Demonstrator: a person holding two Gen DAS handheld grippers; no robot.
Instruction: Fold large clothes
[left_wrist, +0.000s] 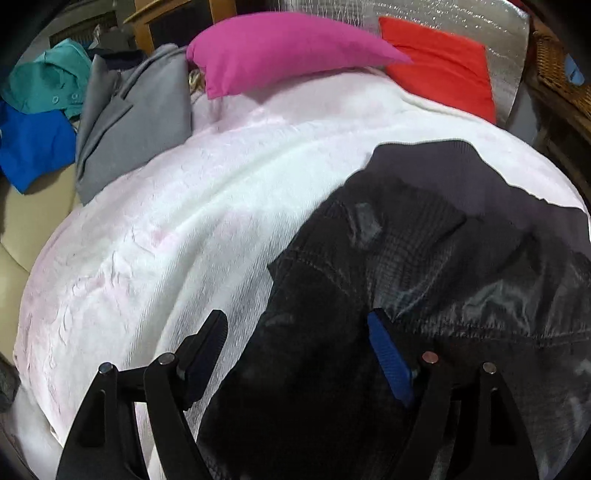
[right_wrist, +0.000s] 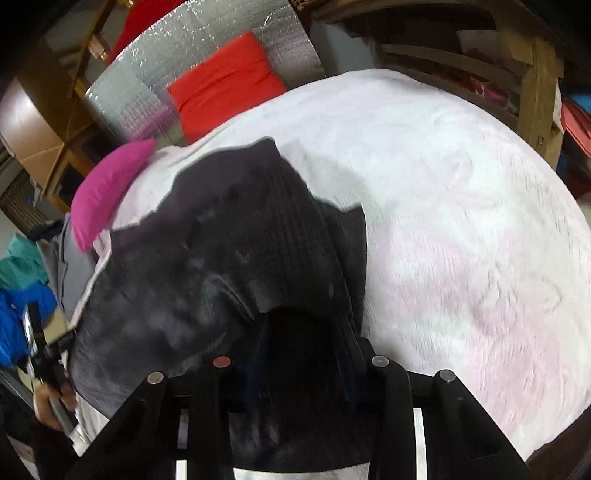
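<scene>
White, fluffy blanket (left_wrist: 207, 206) covers the whole work surface, with faint pink patches. On it lies the dark garment (left_wrist: 424, 258), a large crumpled black-grey piece spread across the near side. Behind it a pink cushion (left_wrist: 280, 51) and a red cushion (left_wrist: 443, 62) rest at the blanket's far edge, and a grey garment (left_wrist: 133, 122), a teal one (left_wrist: 48, 77) and a blue one (left_wrist: 33, 147) are piled off to the side. The left gripper (left_wrist: 299, 350) stands wide over the garment's edge, gripping nothing. The right gripper (right_wrist: 303, 354) has its fingers drawn in narrow with dark cloth bunched between them; whether the pads press on it I cannot tell.
</scene>
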